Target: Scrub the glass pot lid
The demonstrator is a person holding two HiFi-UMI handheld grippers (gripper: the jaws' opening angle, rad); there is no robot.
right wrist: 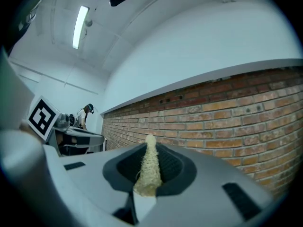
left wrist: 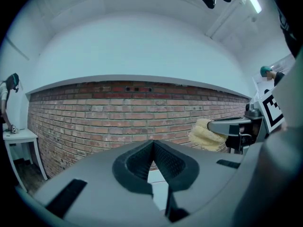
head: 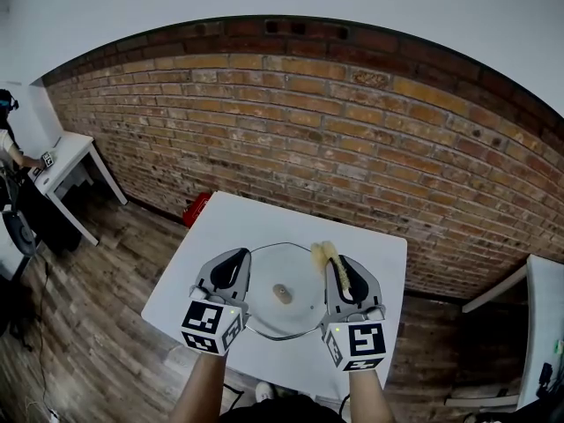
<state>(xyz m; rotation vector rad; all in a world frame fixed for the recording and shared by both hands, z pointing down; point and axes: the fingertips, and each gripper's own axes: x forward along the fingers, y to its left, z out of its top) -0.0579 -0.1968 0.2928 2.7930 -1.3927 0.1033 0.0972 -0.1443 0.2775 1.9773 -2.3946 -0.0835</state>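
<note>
- Your left gripper [left wrist: 152, 148] has its jaws pressed together. There is nothing between them.
- Your right gripper [right wrist: 150, 150] has its jaws pinching a yellow scrubby sponge [right wrist: 148, 171]. The sponge stands on its edge between the jaws and pokes out past the tips.
- The glass pot lid [head: 291, 271] lies flat in the middle of the white bench [head: 370, 254]. Its small knob [head: 282, 293] points up.
- From your head, the lid sits between your two grippers. The left one is at the lid's left edge and the right one is at its right edge.
- I cannot tell if either gripper or the sponge touches the glass.
- Both grippers point away from you, toward the brick wall [head: 352, 130].
- From the left gripper's view, the right gripper and its sponge are off to the right side, in front of the bricks.
- A red thing [head: 196, 208] lies on the wooden floor [head: 106, 271] just behind the bench's far left corner. It is too small to tell what it is.
- Far to your left stands another small white table [head: 66, 161], and a person [head: 9, 144] is beside it.
</note>
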